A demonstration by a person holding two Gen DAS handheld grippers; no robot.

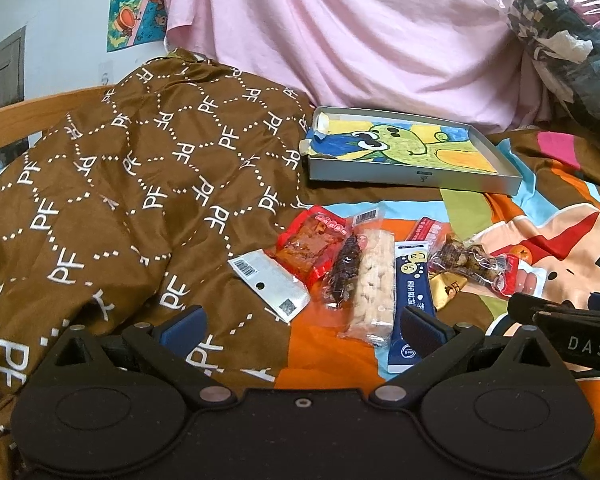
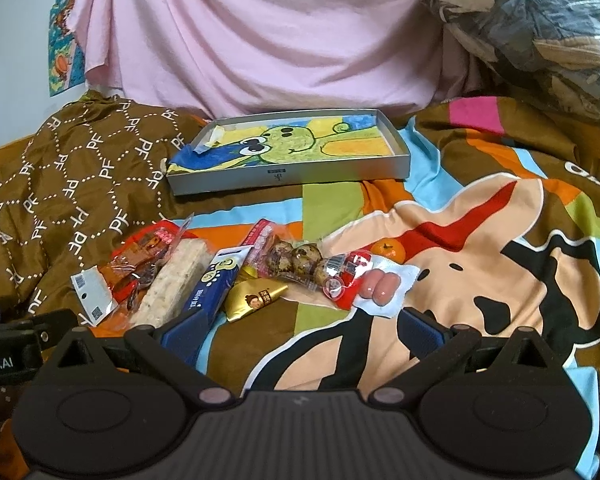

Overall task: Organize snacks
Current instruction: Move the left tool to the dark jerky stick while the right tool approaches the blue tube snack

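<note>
A slip is judged the chief risk: the snacks [image 2: 236,280] are crowded and overlapped in the middle of the frame, so a neighbouring wrapper could be dragged or two packets pinched together. The soft, rumpled bed cover [image 2: 480,280] may be caught between the fingers as well. The small orange [image 2: 388,249] could be rolled away if nudged. The left gripper [image 1: 302,330] is held wide open with nothing in it, low in its frame before the pale puffed bar [image 1: 374,280] and the blue packet [image 1: 412,300]. The right gripper [image 2: 300,330] is likewise spread wide and empty, near the sausage packet [image 2: 380,290]. The tray [image 2: 288,182], lined with a green cartoon drawing, is seen beyond the heap in the upper middle, with no snacks in it.
</note>
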